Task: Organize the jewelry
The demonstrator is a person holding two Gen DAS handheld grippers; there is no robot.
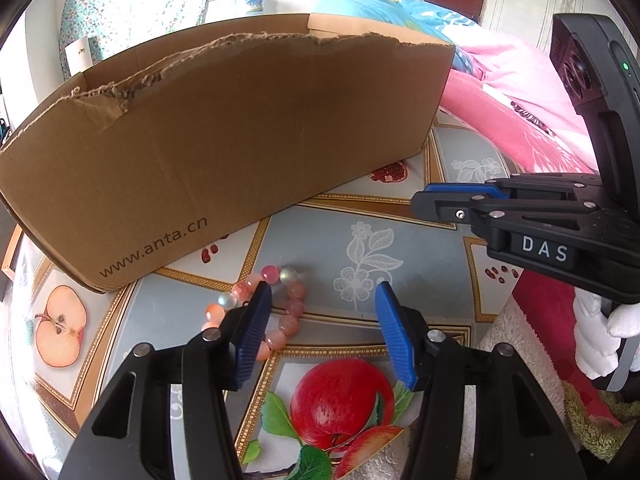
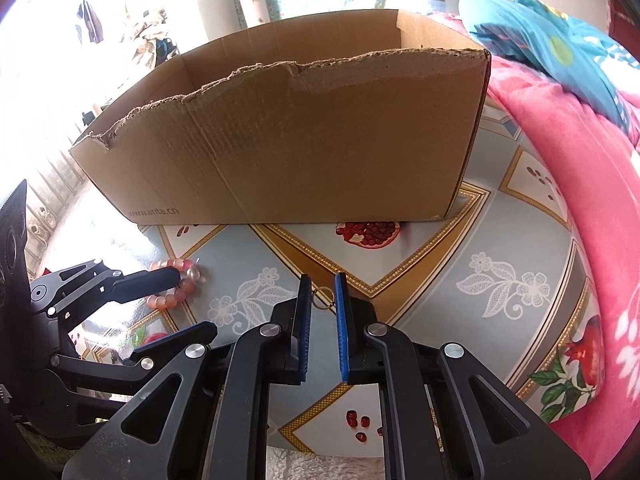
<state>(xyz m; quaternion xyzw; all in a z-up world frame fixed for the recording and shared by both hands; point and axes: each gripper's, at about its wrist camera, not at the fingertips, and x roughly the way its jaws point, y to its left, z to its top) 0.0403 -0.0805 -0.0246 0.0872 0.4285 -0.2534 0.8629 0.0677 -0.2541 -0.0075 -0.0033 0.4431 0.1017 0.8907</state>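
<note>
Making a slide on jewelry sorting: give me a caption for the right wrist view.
Right claw closes around a small gold ring on the fruit-print tablecloth, cardboard box behind.

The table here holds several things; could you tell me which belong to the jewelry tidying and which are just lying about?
Part of the job:
- bead bracelet, by the left gripper
- small gold ring, between the right gripper jaws
- cardboard box, likely the container

Just lying about:
- fruit-print tablecloth
- pink blanket
- blue bedding
</note>
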